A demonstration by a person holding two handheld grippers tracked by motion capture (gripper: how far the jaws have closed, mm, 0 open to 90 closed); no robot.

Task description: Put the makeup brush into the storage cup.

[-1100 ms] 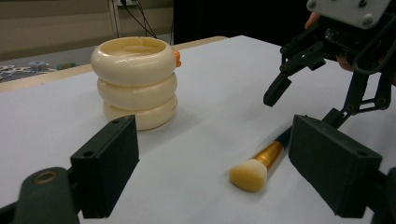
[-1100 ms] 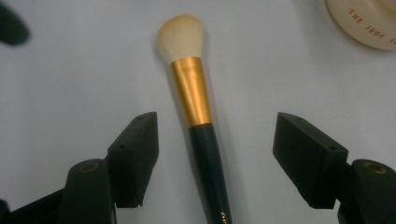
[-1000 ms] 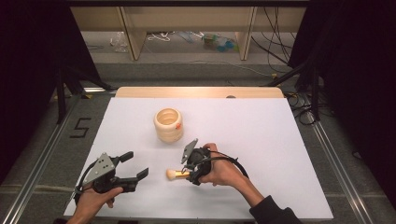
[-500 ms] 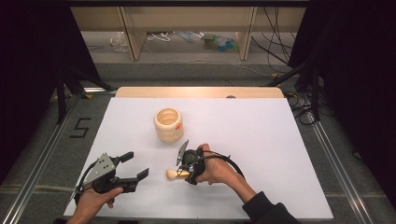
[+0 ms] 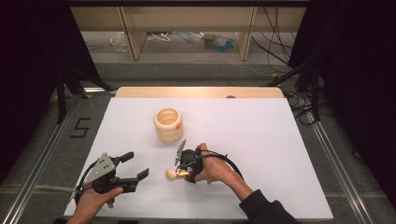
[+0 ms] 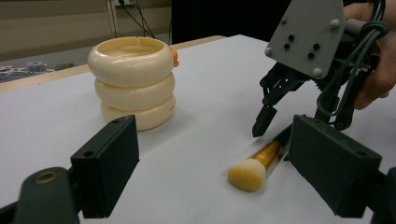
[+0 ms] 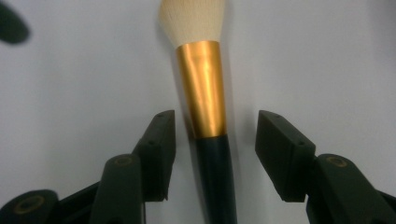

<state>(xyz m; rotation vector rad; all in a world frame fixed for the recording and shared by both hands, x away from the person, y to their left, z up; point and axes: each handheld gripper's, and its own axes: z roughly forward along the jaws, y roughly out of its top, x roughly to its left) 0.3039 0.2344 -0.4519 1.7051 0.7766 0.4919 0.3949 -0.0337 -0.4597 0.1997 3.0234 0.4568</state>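
Observation:
A makeup brush (image 5: 173,174) with cream bristles, a gold ferrule and a dark handle lies flat on the white table top (image 5: 261,140). My right gripper (image 5: 183,171) points down over the brush (image 7: 203,93). Its jaws stand on either side of the handle with gaps on both sides. They have just been closing and the pads (image 7: 161,140) do not touch the handle. My left gripper (image 5: 135,164) rests open near the front left, nothing between its jaws. From the left gripper view, the brush (image 6: 254,168) lies ahead under the right gripper (image 6: 289,126).
A cream holder (image 5: 168,125) made of three stacked rings stands upright behind the brush, a small orange piece on its side (image 6: 174,57). A wooden strip (image 5: 201,92) runs along the table's far edge. Cables trail from both grippers.
My right gripper has shifted slightly left along the brush and its jaws have narrowed around the handle. The left gripper and the ringed holder have not moved.

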